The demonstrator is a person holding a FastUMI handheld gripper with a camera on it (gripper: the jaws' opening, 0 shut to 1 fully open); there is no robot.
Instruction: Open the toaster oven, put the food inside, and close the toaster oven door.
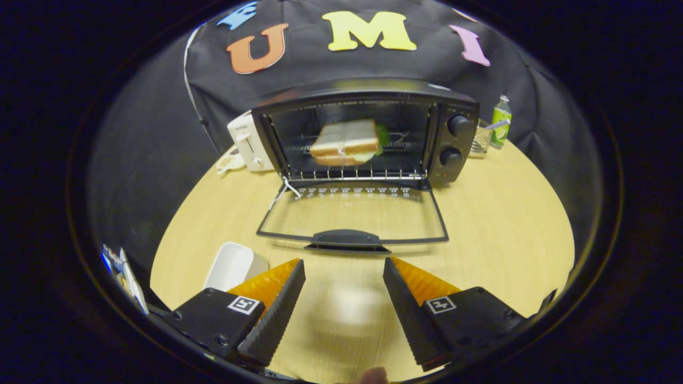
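I note dim booth, overhead glare patch on table [496, 224] between spread gripper [344, 274] fingers; sandwich [346, 142] softly blurred; strong fisheye bending at table edges; door shadow faint.

The gripper [344, 269] hangs over the round pale-wood table [507, 234], its two ridged black fingers [277, 309] spread wide with bare tabletop between them. Just ahead lies the glass door [352, 216] of the black boxy toaster oven [368, 130], folded flat onto the table. Inside, on the wire rack [408, 140], sits the sliced-bread sandwich [346, 142]. Left of the oven stands a white slot toaster [246, 141] — right of it, a small green plastic bottle [500, 120]. A white rectangular dish [230, 265] lies beside the left finger.
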